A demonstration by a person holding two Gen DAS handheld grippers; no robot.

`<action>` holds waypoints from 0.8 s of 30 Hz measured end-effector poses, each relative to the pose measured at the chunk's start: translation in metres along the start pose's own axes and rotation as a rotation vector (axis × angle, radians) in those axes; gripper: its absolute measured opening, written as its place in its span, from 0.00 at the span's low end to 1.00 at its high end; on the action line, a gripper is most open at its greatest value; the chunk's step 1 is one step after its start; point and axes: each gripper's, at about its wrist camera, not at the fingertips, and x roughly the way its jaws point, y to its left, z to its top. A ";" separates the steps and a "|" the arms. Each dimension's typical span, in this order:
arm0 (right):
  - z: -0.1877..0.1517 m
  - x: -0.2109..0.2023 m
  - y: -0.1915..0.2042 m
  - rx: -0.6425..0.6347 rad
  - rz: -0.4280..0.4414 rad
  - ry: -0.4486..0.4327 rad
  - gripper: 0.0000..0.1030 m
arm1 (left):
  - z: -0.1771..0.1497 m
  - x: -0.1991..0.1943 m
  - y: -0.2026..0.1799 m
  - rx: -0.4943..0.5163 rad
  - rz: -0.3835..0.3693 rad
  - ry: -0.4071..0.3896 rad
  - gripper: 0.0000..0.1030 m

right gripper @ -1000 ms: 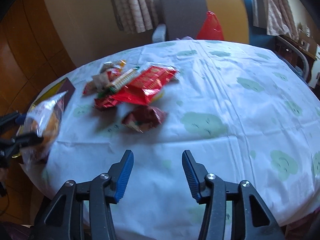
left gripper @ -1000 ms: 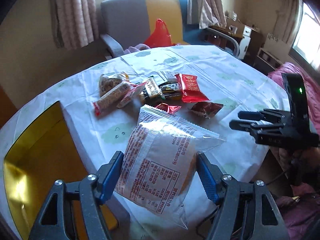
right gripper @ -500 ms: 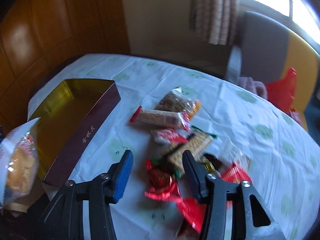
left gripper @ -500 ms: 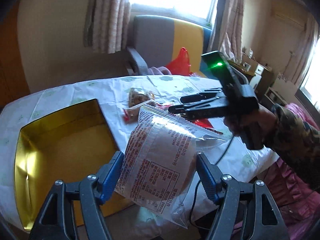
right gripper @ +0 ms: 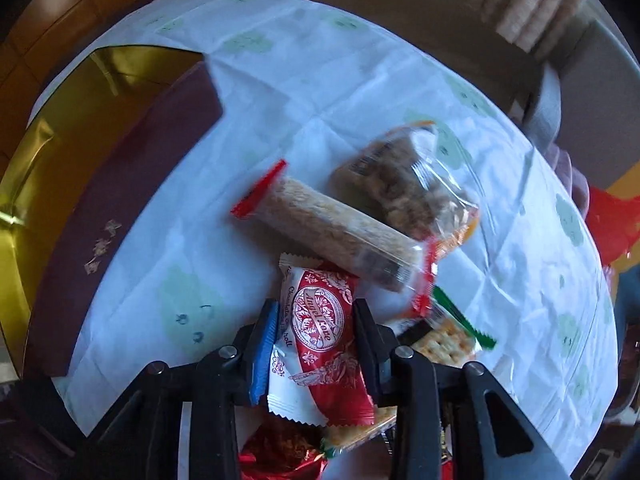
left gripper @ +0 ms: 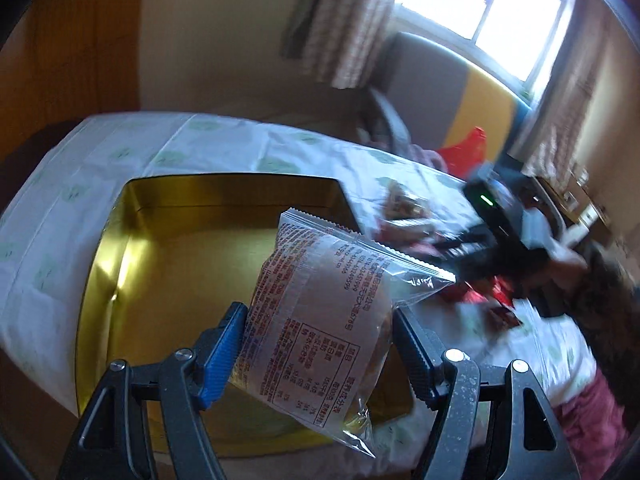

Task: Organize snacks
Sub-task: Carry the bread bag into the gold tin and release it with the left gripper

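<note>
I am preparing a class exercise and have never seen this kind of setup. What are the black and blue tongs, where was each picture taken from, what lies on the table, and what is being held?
There is no robot here: a person holds one two-fingered tool in each hand, and a camera on each looks forward along its fingers.

The left wrist picture shows the left tool gripping a clear bread packet above an open gold-lined box. The right tool shows there too, blurred.

The right wrist picture shows the right tool with its fingers either side of a red and white chocolate roll in the snack pile; the grip looks closed.

On the cloth-covered table also lie a long cereal bar, a clear bag of brown snacks and a cracker pack.
</note>
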 end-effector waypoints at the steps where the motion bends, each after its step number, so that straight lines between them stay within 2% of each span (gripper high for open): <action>1: -0.004 -0.002 0.007 -0.015 0.004 -0.008 0.34 | 0.006 0.007 0.007 -0.034 0.016 0.015 0.71; 4: -0.022 -0.014 0.033 -0.030 0.035 -0.055 0.34 | 0.022 0.031 0.023 -0.119 0.066 0.043 0.71; 7: -0.044 -0.021 0.056 -0.009 0.053 -0.090 0.34 | 0.037 0.055 0.032 -0.188 0.068 0.061 0.71; 12: -0.070 -0.021 0.093 0.022 0.051 -0.127 0.34 | 0.062 0.095 0.029 -0.216 0.112 0.084 0.71; 17: -0.081 -0.024 0.094 0.093 0.079 -0.159 0.38 | 0.075 0.131 0.026 -0.286 0.118 0.140 0.73; 19: -0.079 -0.019 0.091 0.117 0.091 -0.162 0.40 | 0.077 0.135 0.023 -0.298 0.065 0.134 0.76; 24: -0.084 -0.016 0.085 0.163 0.140 -0.173 0.41 | 0.073 0.121 0.017 -0.262 0.081 0.101 0.79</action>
